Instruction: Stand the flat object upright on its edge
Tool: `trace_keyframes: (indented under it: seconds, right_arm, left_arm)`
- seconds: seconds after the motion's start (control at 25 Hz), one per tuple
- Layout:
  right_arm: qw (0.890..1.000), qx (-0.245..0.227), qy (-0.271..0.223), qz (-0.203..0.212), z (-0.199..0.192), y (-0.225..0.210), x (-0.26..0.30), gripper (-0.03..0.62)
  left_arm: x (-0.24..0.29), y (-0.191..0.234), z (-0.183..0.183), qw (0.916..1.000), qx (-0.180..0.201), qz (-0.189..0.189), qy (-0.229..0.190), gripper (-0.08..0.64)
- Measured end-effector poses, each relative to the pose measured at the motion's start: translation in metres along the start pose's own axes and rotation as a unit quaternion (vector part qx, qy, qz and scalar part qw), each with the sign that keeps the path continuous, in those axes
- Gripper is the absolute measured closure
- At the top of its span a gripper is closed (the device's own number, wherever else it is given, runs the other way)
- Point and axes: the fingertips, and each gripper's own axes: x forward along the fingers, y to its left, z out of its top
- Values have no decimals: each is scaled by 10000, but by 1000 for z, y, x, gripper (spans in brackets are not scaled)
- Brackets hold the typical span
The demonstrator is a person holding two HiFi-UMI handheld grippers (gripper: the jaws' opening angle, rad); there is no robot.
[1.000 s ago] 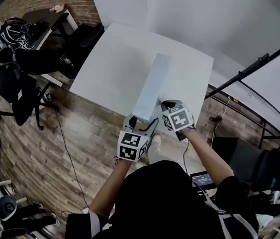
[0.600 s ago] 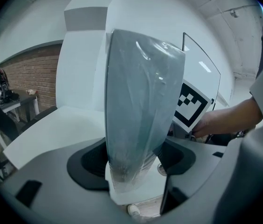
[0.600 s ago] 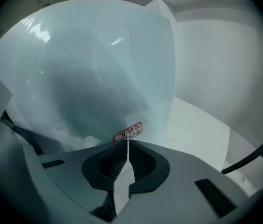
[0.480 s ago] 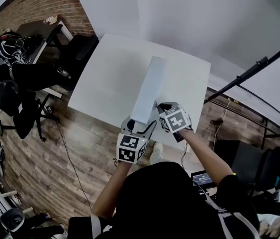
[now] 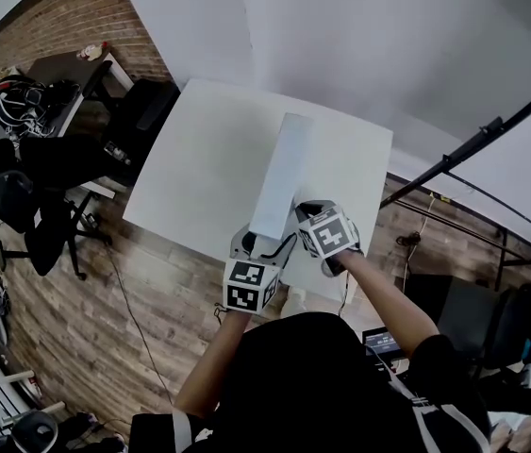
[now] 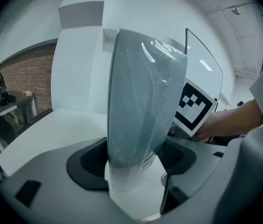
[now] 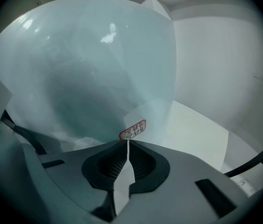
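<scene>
Panel's place: the wrapped panel (image 5: 279, 173) is stretching lengthways over the white table (image 5: 199, 159), its near end held between the two grippers at the table's near edge. I cannot tell whether its lower edge is touching the tabletop.
Left claw: the left gripper (image 5: 261, 242) is straddling the panel's near end, jaws spread wide and pads looking pressed against both faces across its thickness.
Right claw: the right gripper (image 5: 300, 212) is pinching tight, jaws nearly together on a thin flap of film at the panel's edge, just below a small red label (image 7: 132, 130).
Handling: it is looking light and fairly stiff, probably foam or board, since it is staying straight along its length. The glossy film is likely making it slippery, and a pinch on film alone may stretch or slide.
Where to hold: I judge the firmer hold to be across the body near the end, as the left claw is doing, with the right one only steadying.
Left gripper view: it is showing the panel (image 6: 140, 101) edge-on and tall, faces near vertical, and the right gripper's marker cube (image 6: 194, 107) just beside it.
Right gripper view: it is showing the broad face (image 7: 84, 69) and the label, which the head view is missing.
Head view: it alone is giving the whole length against the table.
</scene>
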Motion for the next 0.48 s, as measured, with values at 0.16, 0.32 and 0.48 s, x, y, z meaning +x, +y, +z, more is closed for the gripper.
trace_keyframes:
  seconds: [0.16,0.32,0.48]
  right_arm:
    - [10000,86,-35,31,0,-11,-1,545]
    - [9998,179,-83,10,1,-21,-4,545]
    - [9997,92,-202,80,10,-21,-7,545]
  left_arm:
    - [11,-3,6,10000,-50,47,-22,244]
    - [21,-6,12,9999,-78,82,-50,242]
    - [25,-8,16,10000,-70,58,15,241]
